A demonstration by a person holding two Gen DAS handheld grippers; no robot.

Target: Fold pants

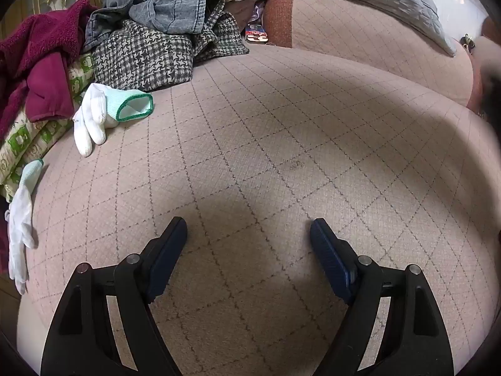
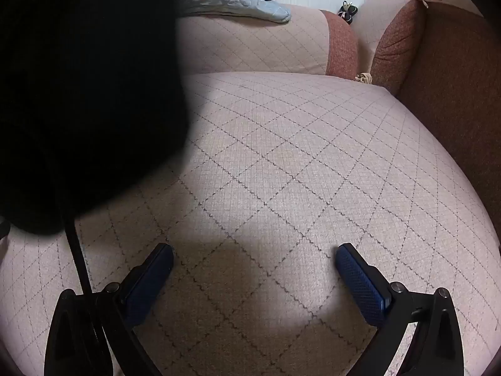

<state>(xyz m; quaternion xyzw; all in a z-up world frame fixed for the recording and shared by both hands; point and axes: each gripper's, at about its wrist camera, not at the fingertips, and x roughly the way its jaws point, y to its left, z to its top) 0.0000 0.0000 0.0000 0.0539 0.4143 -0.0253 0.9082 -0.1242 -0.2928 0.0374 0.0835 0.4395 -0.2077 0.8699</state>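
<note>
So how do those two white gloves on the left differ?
The nearer glove lies stretched out flat along the cushion's edge; the farther glove is bunched up. The farther glove's green-trimmed cuff gapes open toward the camera, while the nearer glove's pale cuff lies flat. Both are white with mint cuffs.

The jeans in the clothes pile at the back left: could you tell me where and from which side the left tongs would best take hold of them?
Probably the stitched hem edge of the jeans, approached from the front over the bare cushion: it lies on top of the checked garment, flat and exposed.
</note>
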